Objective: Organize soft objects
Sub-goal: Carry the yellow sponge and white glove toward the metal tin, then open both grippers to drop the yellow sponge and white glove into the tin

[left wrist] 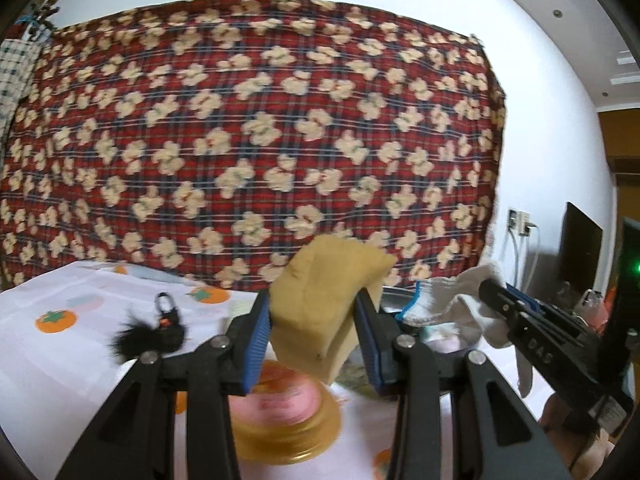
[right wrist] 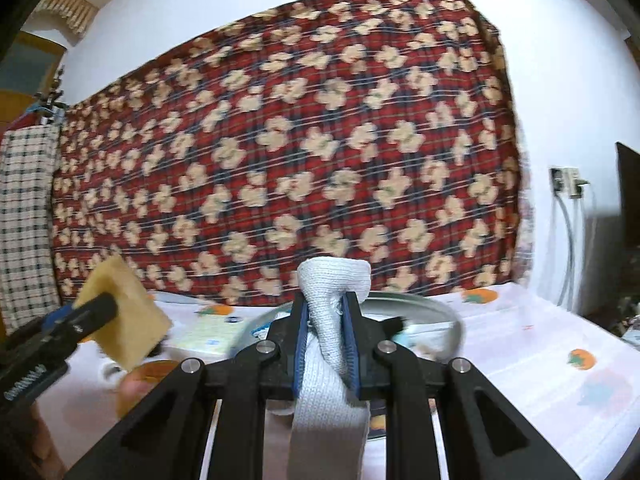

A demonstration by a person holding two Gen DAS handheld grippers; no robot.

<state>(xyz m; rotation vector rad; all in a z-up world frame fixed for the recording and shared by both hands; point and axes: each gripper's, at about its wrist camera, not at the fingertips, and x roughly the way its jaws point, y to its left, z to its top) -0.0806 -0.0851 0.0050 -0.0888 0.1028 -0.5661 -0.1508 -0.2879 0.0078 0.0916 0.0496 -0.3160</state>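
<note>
My left gripper (left wrist: 314, 316) is shut on a tan sponge block (left wrist: 324, 300) and holds it above the table; the sponge also shows in the right wrist view (right wrist: 128, 320). My right gripper (right wrist: 326, 320) is shut on a white knit glove (right wrist: 332, 344) with a blue cuff, which hangs down between the fingers. The glove also shows in the left wrist view (left wrist: 452, 304), with the right gripper (left wrist: 504, 292) at the right. A black furry keychain (left wrist: 148, 336) lies on the tablecloth to the left.
A metal bowl (right wrist: 448, 312) with soft items sits behind the right gripper. An amber lidded container with a pink top (left wrist: 288, 412) stands under the left gripper. The table has a white cloth with orange fruit print (left wrist: 56, 360). A red plaid blanket (left wrist: 256, 132) hangs behind.
</note>
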